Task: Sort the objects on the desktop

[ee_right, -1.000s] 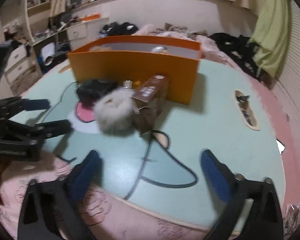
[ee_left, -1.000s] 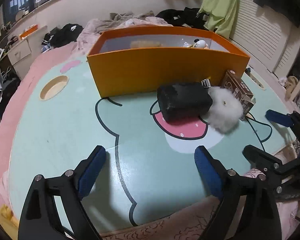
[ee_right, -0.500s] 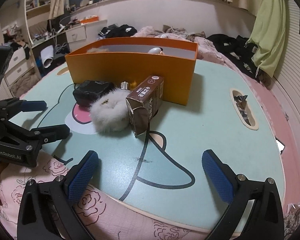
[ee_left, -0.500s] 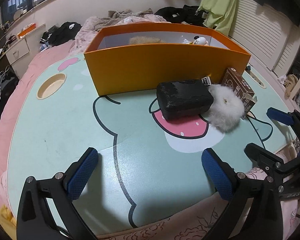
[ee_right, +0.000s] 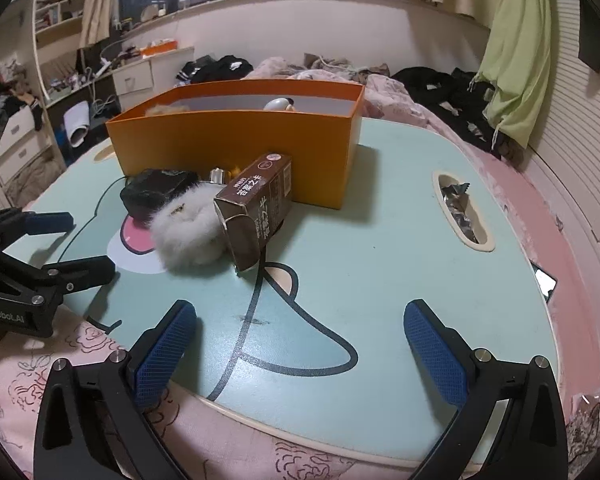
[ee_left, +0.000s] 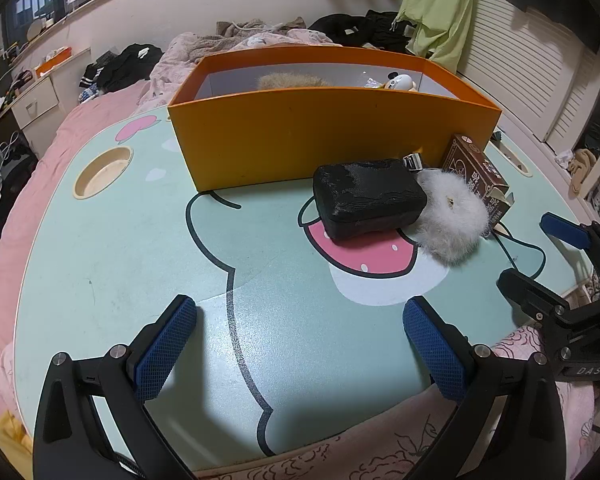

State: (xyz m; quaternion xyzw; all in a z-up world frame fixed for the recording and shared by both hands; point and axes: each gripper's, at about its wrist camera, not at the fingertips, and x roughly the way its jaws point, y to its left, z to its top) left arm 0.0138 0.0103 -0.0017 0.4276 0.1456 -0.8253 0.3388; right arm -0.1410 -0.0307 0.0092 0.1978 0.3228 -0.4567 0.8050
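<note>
Both my grippers hover wide open and empty over the near table edge.
Left gripper [ee_left: 300,344] and right gripper [ee_right: 300,344] grasp nothing; ahead, black pouch [ee_left: 368,196], white fluffy ball [ee_left: 452,216] and brown carton [ee_right: 256,208] touch, clustered just before the orange box [ee_left: 324,136] on the table [ee_left: 120,248].

**Three items out, box part-filled**

My orange box [ee_left: 332,136] stands open on the table; inside I see a tan fluffy thing [ee_left: 290,80] and a small white toy [ee_left: 400,80]. In front of it lies a black pouch [ee_left: 368,196], flat. Touching its right side: white puff [ee_left: 450,216]. Brown carton [ee_right: 256,204] lies on its side against the puff, end flap open.
</note>
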